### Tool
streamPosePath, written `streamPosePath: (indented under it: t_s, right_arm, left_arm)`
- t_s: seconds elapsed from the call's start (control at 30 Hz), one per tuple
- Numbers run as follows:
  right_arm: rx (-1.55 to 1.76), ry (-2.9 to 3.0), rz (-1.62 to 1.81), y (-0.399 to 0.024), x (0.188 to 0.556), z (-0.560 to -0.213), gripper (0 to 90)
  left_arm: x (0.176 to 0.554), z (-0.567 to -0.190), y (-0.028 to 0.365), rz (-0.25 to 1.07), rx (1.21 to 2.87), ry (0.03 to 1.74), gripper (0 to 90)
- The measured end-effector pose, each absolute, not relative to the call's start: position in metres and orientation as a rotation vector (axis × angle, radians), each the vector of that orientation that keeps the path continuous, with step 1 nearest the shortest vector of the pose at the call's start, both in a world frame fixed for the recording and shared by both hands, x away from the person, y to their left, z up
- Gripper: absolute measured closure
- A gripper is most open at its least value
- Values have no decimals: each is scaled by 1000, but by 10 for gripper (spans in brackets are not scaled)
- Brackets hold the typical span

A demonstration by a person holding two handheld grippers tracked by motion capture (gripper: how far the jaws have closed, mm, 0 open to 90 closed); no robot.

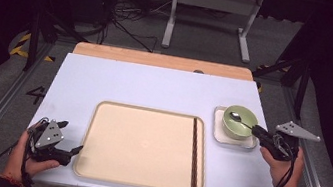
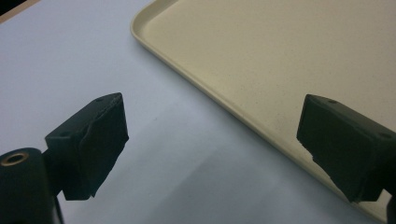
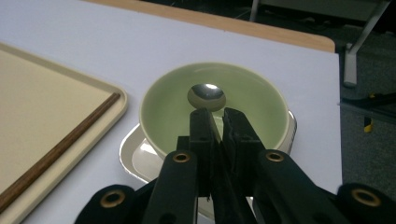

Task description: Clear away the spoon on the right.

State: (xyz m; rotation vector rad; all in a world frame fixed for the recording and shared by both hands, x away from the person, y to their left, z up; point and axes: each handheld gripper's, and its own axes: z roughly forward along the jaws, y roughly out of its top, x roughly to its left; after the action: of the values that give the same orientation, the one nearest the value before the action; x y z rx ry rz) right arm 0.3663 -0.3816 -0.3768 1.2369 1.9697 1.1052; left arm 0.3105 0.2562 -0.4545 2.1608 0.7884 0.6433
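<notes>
Item: spoon (image 3: 206, 97), metal, light, stiff, slippery; your right gripper (image 3: 215, 116) pinches handle, bowl-end ahead over green bowl (image 3: 252, 93). Left gripper (image 2: 212, 140) wide open, empty.

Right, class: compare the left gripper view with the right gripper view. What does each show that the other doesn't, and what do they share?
Left gripper view alone: the left claw, jaws wide apart and empty, above the table beside the tray's corner.

Right gripper view alone: the right claw shut on the spoon, whose head lies in the green bowl on a white dish; brown chopsticks lie along the tray's edge.

Both: the beige tray and the white table.
</notes>
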Motion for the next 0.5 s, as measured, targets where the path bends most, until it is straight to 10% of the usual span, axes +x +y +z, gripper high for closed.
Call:
streamPosePath:
  t_s: [0.5]
  right_arm:
    - [1132,1869,1242,-375,355,-349,833]
  left_arm:
    - [309,-453,257,653,2156,790,95]
